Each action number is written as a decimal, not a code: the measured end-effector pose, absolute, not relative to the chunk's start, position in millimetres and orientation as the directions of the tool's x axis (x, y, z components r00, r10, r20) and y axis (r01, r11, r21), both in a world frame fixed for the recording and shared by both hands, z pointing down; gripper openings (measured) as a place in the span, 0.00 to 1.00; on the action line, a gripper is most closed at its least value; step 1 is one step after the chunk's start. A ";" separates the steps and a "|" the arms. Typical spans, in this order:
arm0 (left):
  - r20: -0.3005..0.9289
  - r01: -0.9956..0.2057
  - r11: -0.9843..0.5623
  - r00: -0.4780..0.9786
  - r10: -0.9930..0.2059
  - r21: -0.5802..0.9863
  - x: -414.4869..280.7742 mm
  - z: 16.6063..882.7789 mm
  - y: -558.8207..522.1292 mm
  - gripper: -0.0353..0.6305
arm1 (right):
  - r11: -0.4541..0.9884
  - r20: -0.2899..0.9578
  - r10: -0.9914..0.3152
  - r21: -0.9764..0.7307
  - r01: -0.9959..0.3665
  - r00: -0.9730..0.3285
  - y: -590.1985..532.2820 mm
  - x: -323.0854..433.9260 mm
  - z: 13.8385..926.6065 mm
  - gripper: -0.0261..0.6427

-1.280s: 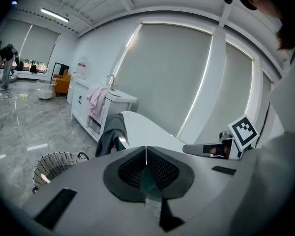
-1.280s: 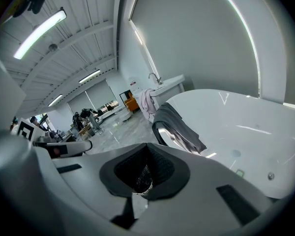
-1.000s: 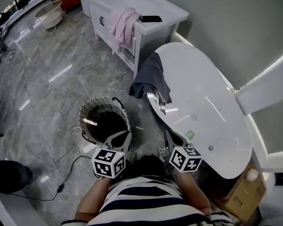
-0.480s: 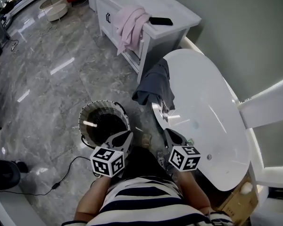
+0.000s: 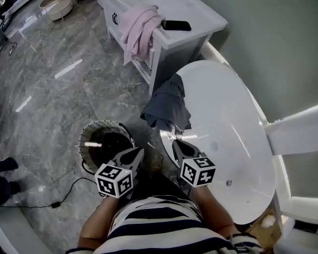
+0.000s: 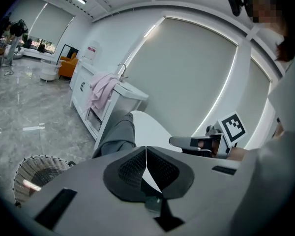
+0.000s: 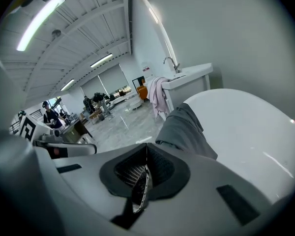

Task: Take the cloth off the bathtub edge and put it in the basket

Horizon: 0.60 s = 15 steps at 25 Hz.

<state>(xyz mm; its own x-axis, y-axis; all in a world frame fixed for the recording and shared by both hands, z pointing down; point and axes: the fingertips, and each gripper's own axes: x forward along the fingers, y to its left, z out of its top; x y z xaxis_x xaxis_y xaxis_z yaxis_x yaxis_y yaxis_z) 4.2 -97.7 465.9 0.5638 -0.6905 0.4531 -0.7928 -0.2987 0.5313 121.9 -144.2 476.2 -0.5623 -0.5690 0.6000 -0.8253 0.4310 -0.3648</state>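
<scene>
Dark grey cloth (image 5: 167,103) is draped over the far-end rim of the white oval bathtub (image 5: 236,120), approx. half hanging outside. Round wire basket (image 5: 82,144) stands on the grey marble floor (image 5: 53,89), left of the tub, near the cloth but apart from it.

L gripper (image 5: 138,151): jaws fully together, nothing between; tip at the basket's near-right rim.

R gripper (image 5: 175,143): jaws together, empty; at the tub's near-left rim, clear of the cloth.
</scene>
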 end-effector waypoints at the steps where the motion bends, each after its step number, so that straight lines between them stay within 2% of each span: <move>1: 0.463 -0.798 -0.301 0.561 -0.686 0.522 6.7 468.4 -103.9 0.08 | 0.440 0.598 -0.565 -0.365 -0.821 -0.568 -152.8 121.6 476.7 0.08; 15: 0.558 -0.833 -0.241 0.521 -0.646 0.498 45.5 510.8 -166.1 0.08 | 0.548 0.596 -0.487 -0.361 -0.755 -0.638 -256.1 128.6 503.6 0.08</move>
